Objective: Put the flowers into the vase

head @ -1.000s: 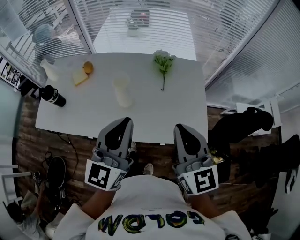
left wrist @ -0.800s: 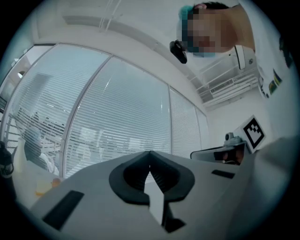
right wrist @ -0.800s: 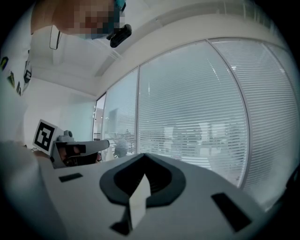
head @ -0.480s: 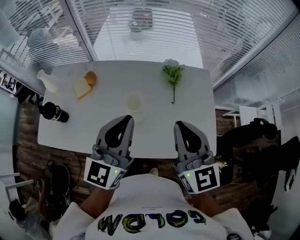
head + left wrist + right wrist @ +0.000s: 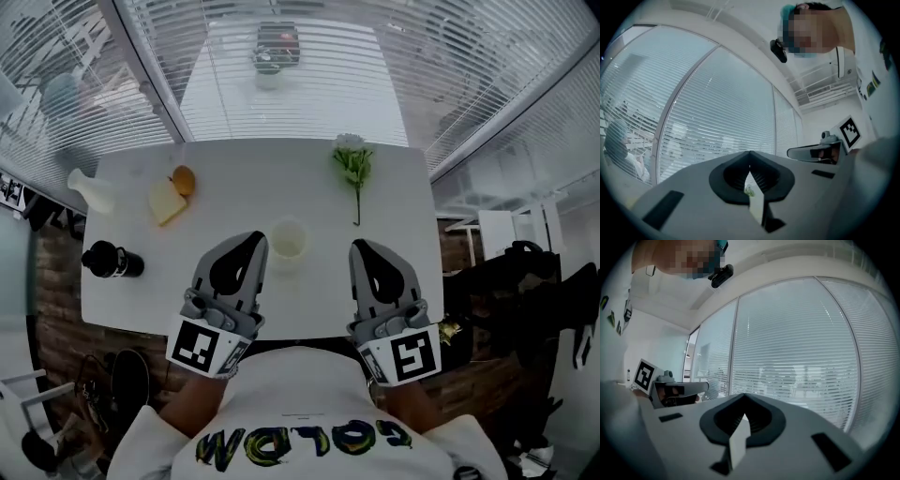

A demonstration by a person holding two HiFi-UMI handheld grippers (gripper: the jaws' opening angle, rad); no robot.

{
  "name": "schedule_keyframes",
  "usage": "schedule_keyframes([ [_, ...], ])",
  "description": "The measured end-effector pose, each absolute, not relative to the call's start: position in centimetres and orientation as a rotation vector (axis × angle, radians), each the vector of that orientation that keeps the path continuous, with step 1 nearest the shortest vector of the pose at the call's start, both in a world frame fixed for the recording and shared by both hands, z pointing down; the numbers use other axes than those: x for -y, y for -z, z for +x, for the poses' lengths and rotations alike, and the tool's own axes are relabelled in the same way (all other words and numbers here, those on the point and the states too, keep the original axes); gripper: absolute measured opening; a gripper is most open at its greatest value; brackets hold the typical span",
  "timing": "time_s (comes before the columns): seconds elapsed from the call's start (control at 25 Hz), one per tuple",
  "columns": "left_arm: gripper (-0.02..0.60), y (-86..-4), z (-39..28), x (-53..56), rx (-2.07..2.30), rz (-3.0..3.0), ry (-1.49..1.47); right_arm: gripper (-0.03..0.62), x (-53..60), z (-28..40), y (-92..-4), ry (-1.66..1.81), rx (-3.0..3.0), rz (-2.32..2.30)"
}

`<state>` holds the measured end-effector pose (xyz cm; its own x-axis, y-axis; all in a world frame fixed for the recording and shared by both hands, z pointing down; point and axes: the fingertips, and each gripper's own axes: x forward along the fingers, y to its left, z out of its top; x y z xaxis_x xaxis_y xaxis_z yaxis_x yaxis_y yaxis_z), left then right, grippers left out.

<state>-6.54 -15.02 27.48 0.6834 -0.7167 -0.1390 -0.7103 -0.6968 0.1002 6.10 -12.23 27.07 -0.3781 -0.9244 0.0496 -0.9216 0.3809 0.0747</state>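
flowers (image 5: pixel 353 169) lie on the table (image 5: pixel 234 192) at one o'clock from the vase (image 5: pixel 287 242); left gripper (image 5: pixel 251 242) and right gripper (image 5: pixel 360 247), jaws pressed together and empty, flank the vase.

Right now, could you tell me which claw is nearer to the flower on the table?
Right. The right claw is just short of the flower, by its stem; the left claw is farther left, past the vase.
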Motion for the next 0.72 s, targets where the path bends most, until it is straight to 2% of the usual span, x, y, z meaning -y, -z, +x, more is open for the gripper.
schedule_keyframes([
  [0.72, 0.025, -29.7, -5.7, 17.5, 1.174, 2.804, 0.214, 0.011, 16.8, 8.8, -28.7, -0.008, 2.469, 1.696],
])
